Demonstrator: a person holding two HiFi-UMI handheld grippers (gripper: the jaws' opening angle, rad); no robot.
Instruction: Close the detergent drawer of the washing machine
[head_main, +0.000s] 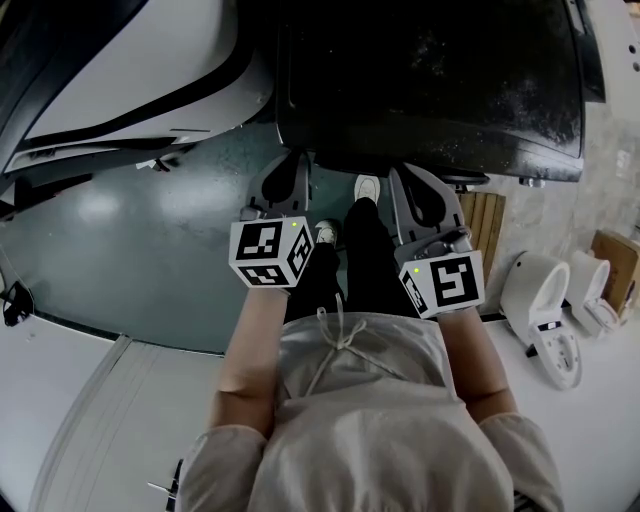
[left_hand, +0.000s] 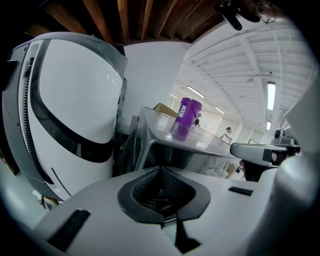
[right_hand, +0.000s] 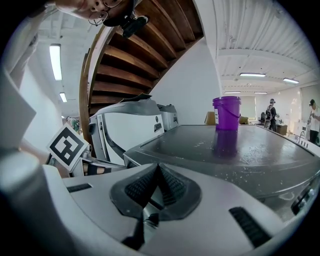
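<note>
Workshop hall: strip lights (right_hand: 252, 75), ribbed ceiling (right_hand: 250, 25)

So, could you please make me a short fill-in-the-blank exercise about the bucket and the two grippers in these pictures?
1. The bucket standing on top of the machine is ____ in colour.
2. Open or shut? The left gripper is ____.
3. Between the jaws of the right gripper there is ____.
Missing words: purple; shut; nothing

The top of the washing machine (right_hand: 240, 145) looks like dark, smooth, faintly glossy metal dusted with pale specks. On it stands a purple plastic bucket (right_hand: 226, 112). Beside it is a shiny white shell (left_hand: 75, 100), above it brown wooden beams (right_hand: 135, 65).
</note>
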